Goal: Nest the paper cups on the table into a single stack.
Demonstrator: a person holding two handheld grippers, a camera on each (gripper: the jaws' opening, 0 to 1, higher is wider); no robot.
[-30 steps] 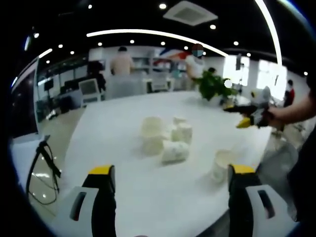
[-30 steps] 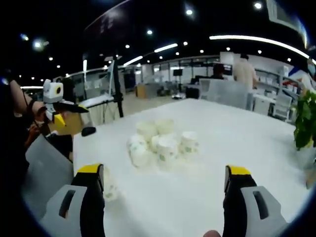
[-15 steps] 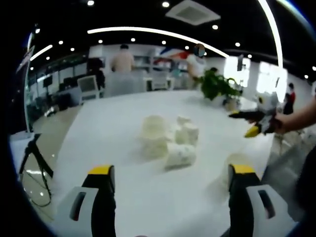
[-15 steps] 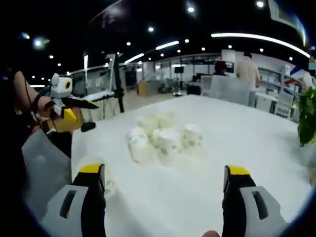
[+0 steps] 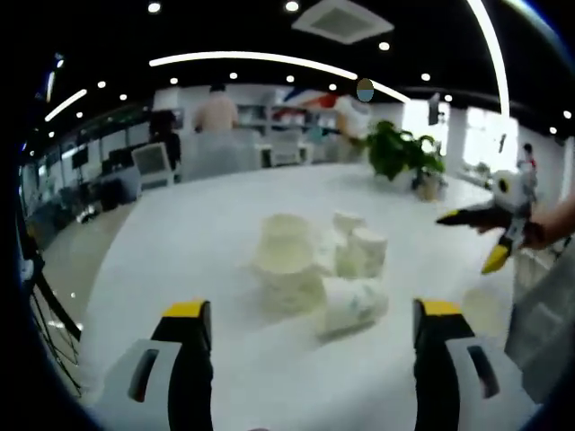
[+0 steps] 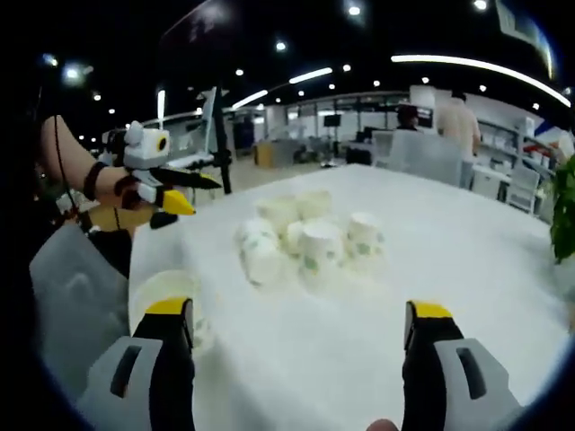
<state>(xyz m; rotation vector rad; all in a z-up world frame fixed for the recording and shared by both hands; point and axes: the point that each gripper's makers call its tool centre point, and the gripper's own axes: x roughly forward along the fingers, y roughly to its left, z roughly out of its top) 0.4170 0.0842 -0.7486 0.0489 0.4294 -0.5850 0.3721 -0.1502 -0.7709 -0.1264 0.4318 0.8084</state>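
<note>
Paper cups (image 5: 310, 260) are gathered loose at the middle of the white worktop (image 5: 180, 233), not yet stacked.

Pale, thin-walled, tapered cups are seen, most upright, one lying on its side (image 5: 350, 303) at 5 o'clock of the cluster; a lone cup (image 6: 166, 296) stands near the edge. Both left tongs (image 5: 305, 359) and right tongs (image 6: 296, 359) are held wide apart with nothing between them, probably kept ready for a first grasp.

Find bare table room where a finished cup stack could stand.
Free: the table stretch between the paper cup cluster and the right gripper, and the far side toward the potted plant. Crowded: the cluster, plus the lone cup at the edge.
</note>
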